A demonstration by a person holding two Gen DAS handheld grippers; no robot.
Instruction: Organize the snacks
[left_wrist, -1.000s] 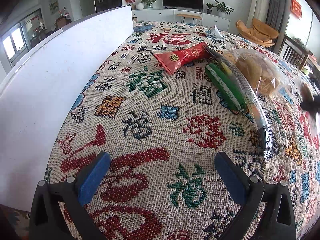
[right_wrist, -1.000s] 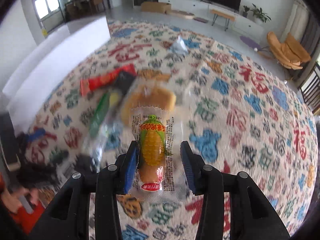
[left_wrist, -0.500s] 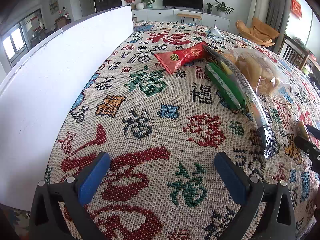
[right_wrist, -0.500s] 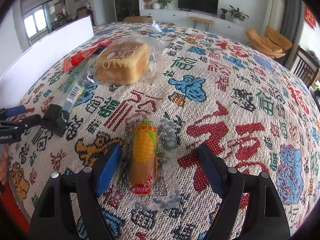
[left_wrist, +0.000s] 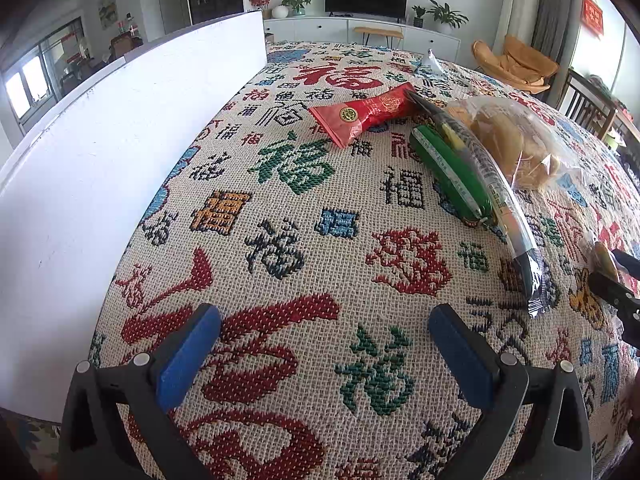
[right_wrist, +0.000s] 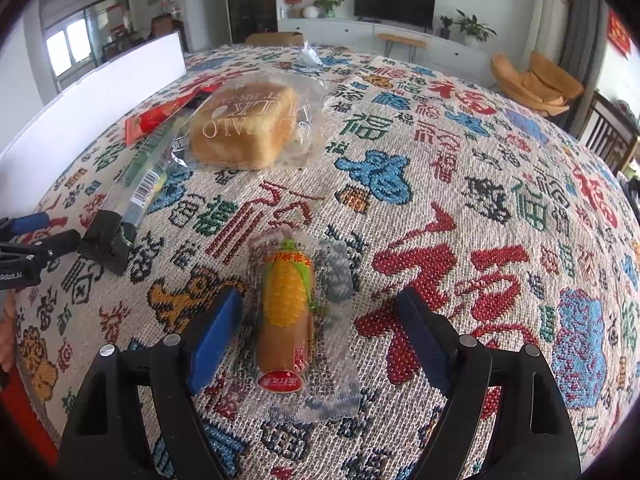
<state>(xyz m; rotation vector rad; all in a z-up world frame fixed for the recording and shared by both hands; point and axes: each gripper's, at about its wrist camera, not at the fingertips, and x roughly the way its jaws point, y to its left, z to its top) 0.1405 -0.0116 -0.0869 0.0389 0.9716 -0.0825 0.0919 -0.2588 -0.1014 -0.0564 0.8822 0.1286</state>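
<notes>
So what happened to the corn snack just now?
The right gripper carried the corn snack down onto the tablecloth; its jaws have just been opening and let it go. The left gripper, bread bag and red packet stayed put.

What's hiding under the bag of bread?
The bread bag rests on the patterned tablecloth, its edge against the long clear packet beside it. Anything directly beneath the bag is covered, so that can't be seen.

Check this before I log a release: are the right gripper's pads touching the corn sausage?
Apart. The right wrist view shows cloth between both pads of the right gripper and the corn sausage.
</notes>
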